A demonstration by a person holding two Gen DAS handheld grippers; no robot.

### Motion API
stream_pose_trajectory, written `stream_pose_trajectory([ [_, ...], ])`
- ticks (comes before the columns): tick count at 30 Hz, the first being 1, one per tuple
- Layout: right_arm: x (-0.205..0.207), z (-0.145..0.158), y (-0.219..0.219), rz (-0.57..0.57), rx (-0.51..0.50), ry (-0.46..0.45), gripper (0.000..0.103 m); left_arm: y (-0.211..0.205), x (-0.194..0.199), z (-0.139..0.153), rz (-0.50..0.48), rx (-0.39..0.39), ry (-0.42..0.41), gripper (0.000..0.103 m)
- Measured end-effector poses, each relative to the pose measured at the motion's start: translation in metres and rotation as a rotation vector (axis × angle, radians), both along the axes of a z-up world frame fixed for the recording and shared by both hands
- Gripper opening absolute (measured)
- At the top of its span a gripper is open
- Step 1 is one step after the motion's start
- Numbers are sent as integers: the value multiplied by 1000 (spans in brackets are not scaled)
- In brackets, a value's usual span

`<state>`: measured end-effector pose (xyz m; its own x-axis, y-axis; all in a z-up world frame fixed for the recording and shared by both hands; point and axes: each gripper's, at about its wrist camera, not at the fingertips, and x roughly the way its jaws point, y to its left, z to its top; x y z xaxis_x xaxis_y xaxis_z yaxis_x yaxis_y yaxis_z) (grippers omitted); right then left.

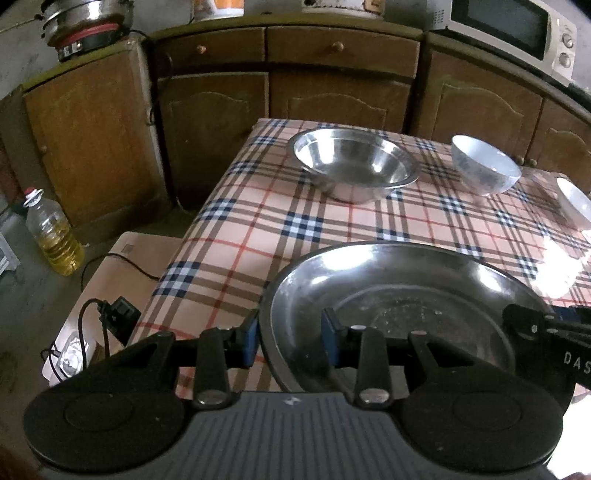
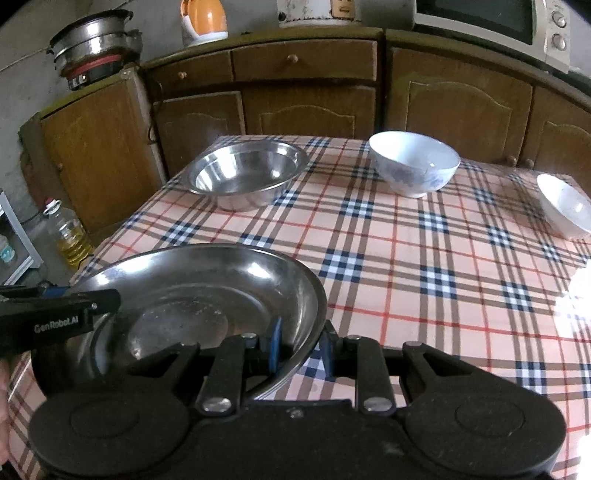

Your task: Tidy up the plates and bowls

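A wide steel plate point(image 1: 399, 295) hangs just over the near part of the checked table point(image 1: 280, 229), held from both sides. My left gripper point(image 1: 291, 338) is shut on the steel plate's left rim, one blue pad inside and one outside. My right gripper point(image 2: 301, 347) is shut on the steel plate point(image 2: 207, 295) at its right rim in the same way. Farther back on the table stands a deep steel bowl point(image 1: 354, 166), also in the right wrist view point(image 2: 245, 173). Right of it sits a white patterned bowl point(image 2: 413, 162), and a second white bowl point(image 2: 565, 206) lies near the right edge.
Brown cupboards point(image 1: 332, 92) run behind the table, with a microwave point(image 1: 513, 29) and a steel pot point(image 1: 85, 26) on top. A bottle of oil point(image 1: 55, 232) stands on the floor at the left, beside a cardboard box point(image 1: 125, 266) with a power strip and cables.
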<state>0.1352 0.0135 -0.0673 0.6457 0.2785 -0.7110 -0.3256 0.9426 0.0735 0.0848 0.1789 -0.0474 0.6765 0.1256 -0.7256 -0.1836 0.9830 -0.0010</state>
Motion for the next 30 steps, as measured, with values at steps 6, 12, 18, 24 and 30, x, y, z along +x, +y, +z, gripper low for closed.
stream_pose_trajectory([
  [6,-2,-7,2,13,-1,4,30,2,1,-5,8,9,11,34],
  [12,-3,-11,0,21,23,26,30,4,2,-11,16,3,32,34],
  [18,-3,-19,-3,18,46,62,30,6,3,-16,19,-11,62,35],
  [24,-4,-22,-3,20,41,78,30,3,2,-18,12,20,66,36],
  [30,-5,-22,-10,-7,44,72,32,4,2,-19,11,20,66,37],
])
